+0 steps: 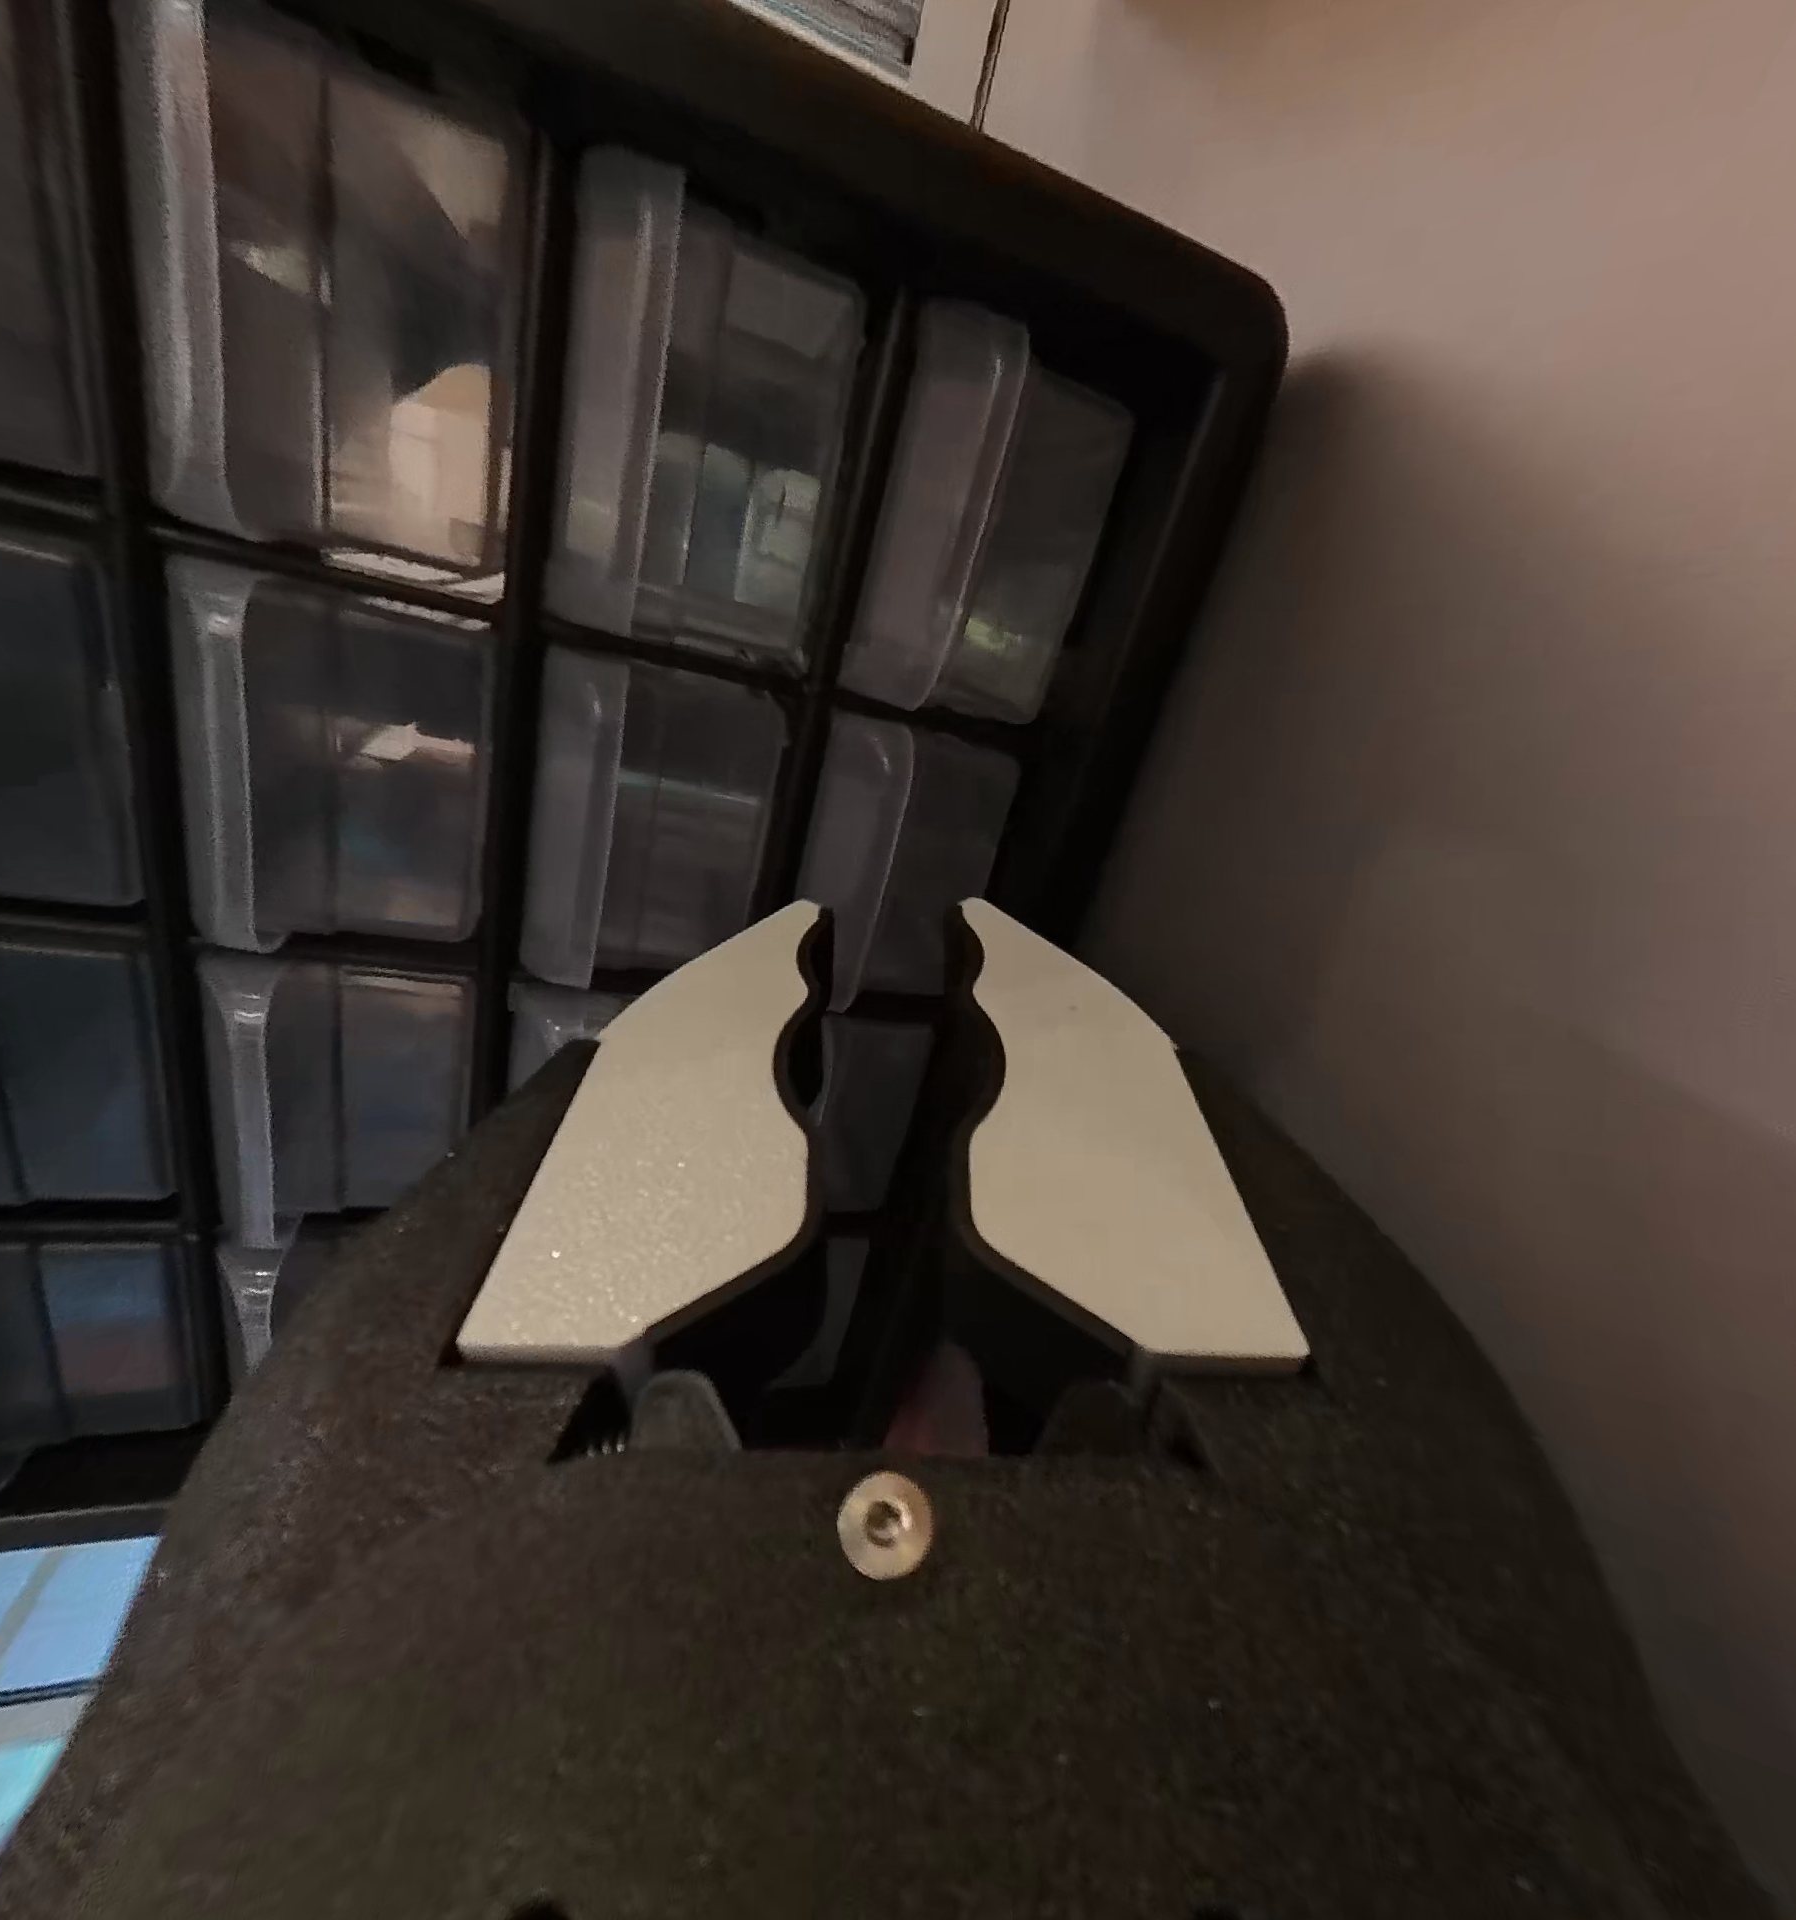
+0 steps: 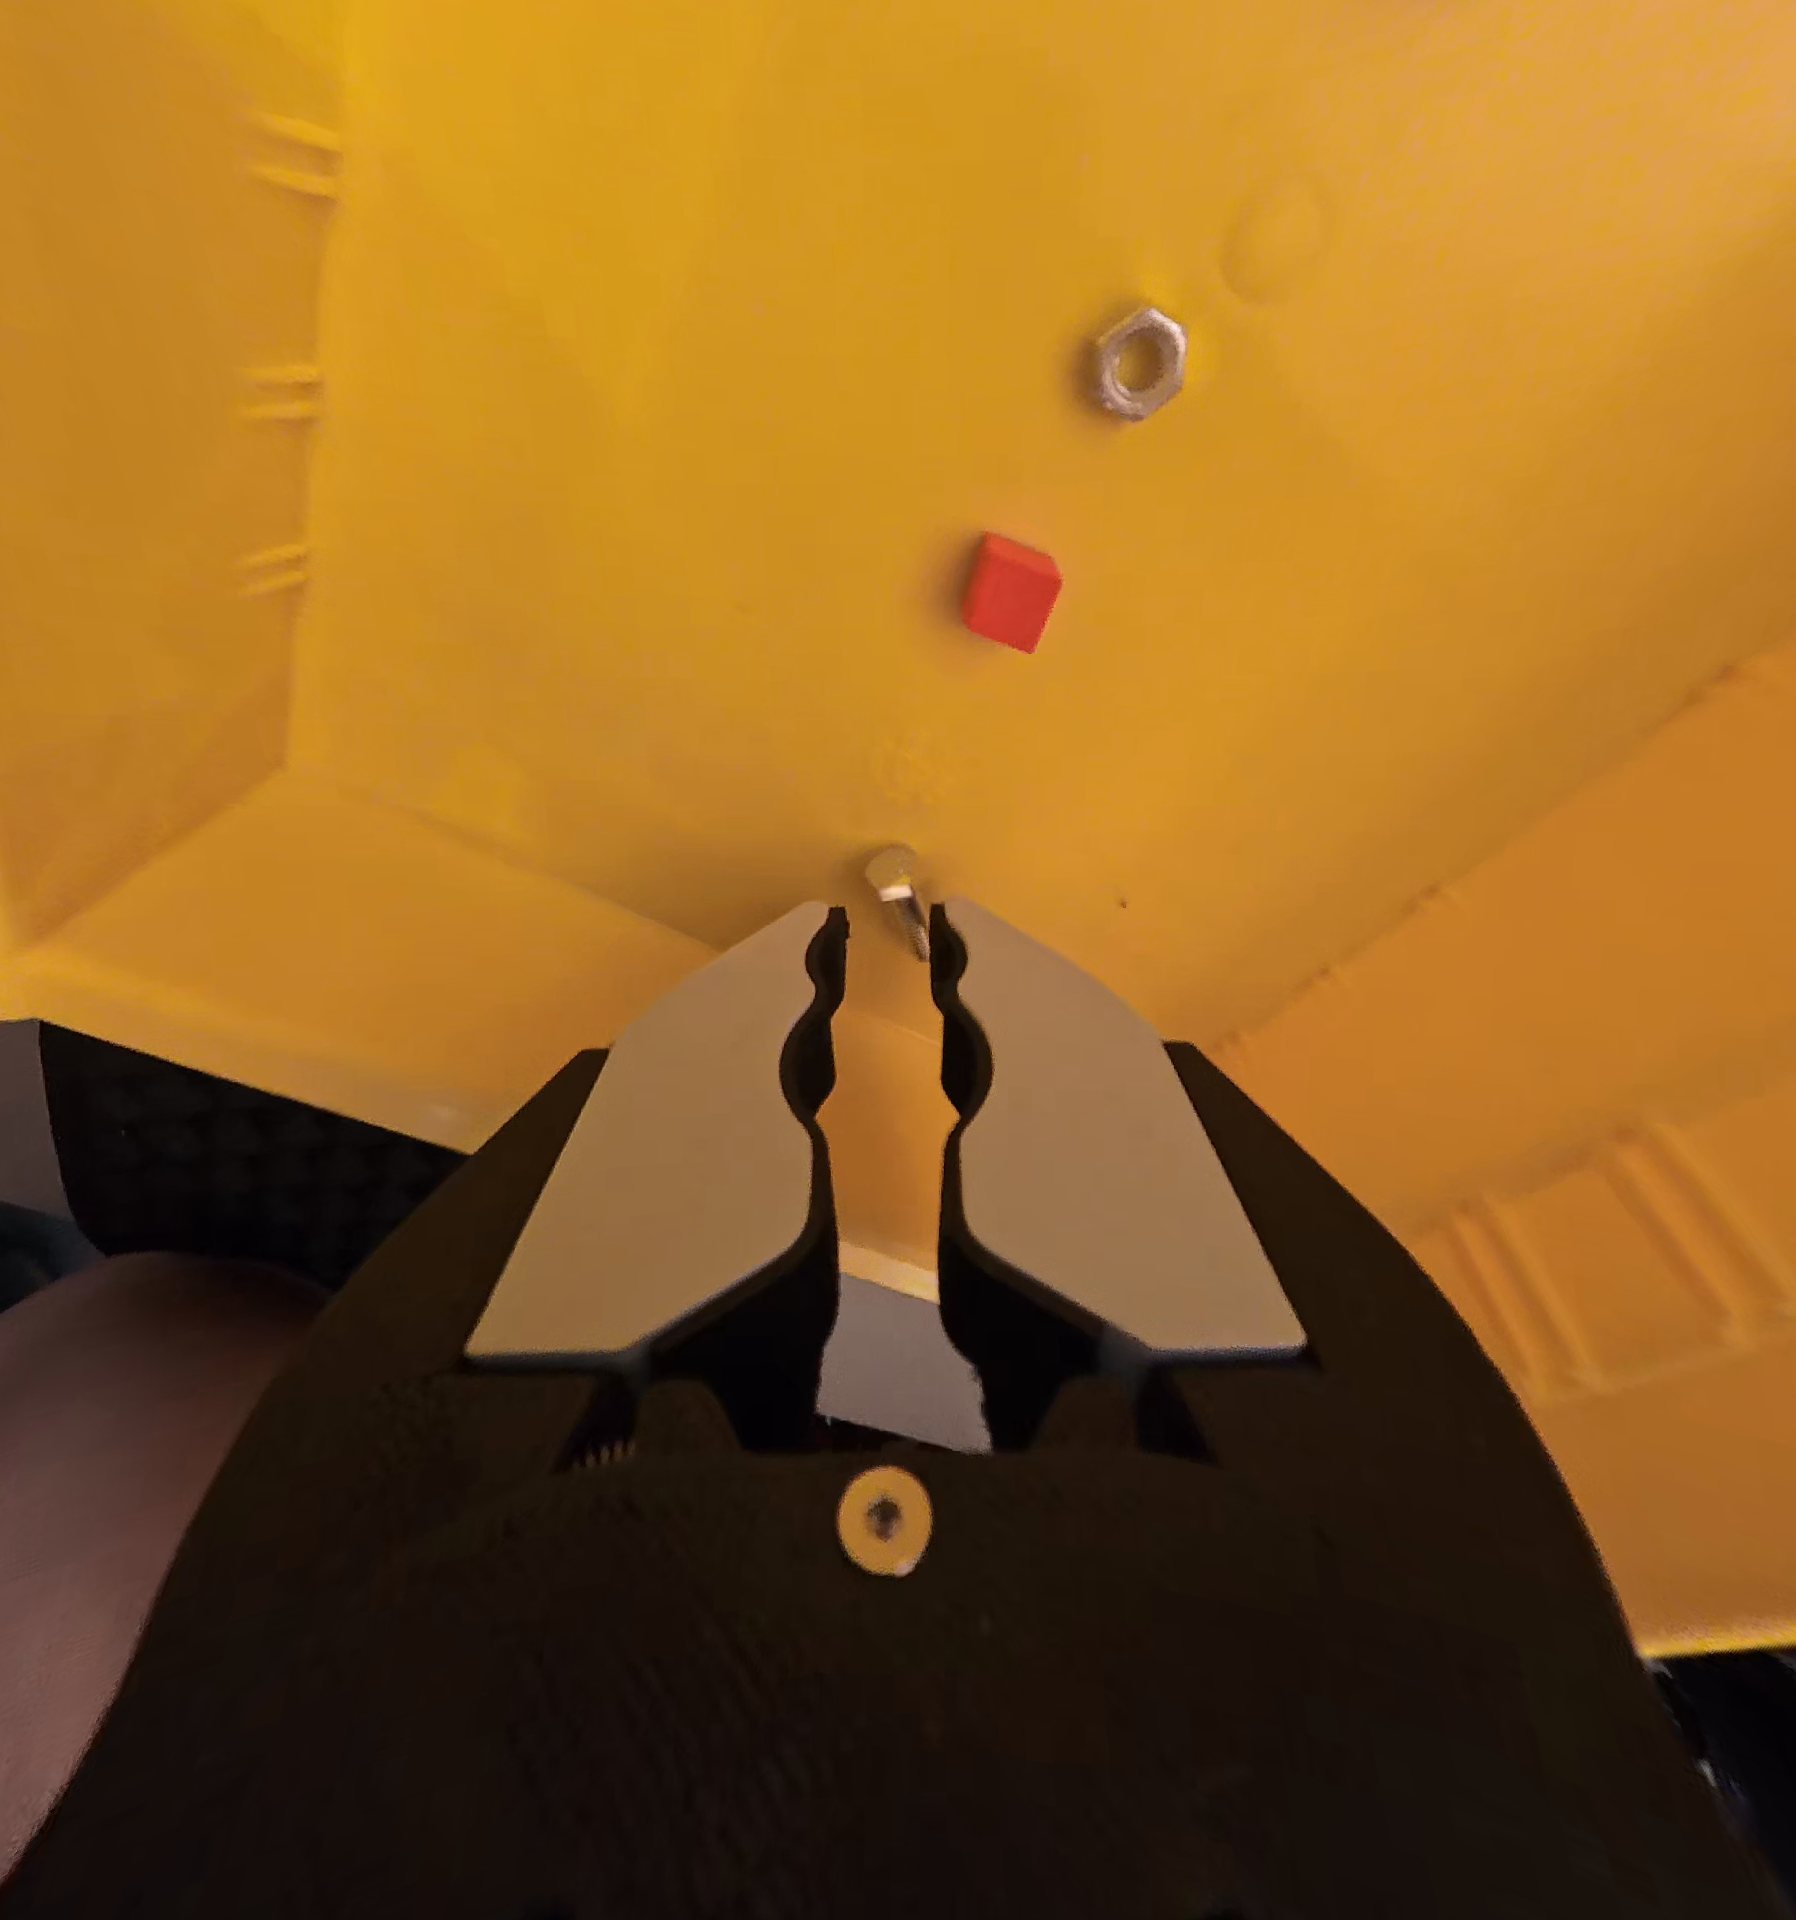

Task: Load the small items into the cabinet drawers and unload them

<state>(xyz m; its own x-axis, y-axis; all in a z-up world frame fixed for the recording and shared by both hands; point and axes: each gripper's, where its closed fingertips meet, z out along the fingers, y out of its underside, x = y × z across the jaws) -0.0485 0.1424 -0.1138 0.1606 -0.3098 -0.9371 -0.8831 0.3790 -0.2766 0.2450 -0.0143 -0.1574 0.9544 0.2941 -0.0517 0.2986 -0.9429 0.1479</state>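
A black cabinet [image 1: 1242,332] with several clear plastic drawers fills the left wrist view. My left gripper [image 1: 891,911] is open right in front of the right column. The clear pull tab [image 1: 866,842] of the second drawer [image 1: 961,831] there stands between its fingertips, close to the left one. In the right wrist view my right gripper [image 2: 889,914] is narrowly open, low inside a yellow bin [image 2: 561,520]. A small silver screw [image 2: 896,883] lies between its fingertips, near the right one. A red cube [image 2: 1008,592] and a silver hex nut [image 2: 1135,364] lie farther in.
A plain wall [image 1: 1548,727] stands close to the cabinet's right side. The yellow bin's ribbed walls [image 2: 1496,1195] rise on the left and right of my right gripper. A person's hand [image 2: 63,1507] shows at the lower left. The gap from one gripper's tips to the other's is roughly 35 cm. About 6 cm separates my right fingertips from the red cube [image 2: 1008,592]. The silver hex nut [image 2: 1135,364] lies some 8 cm from my right tips, 30 cm from my left tips.
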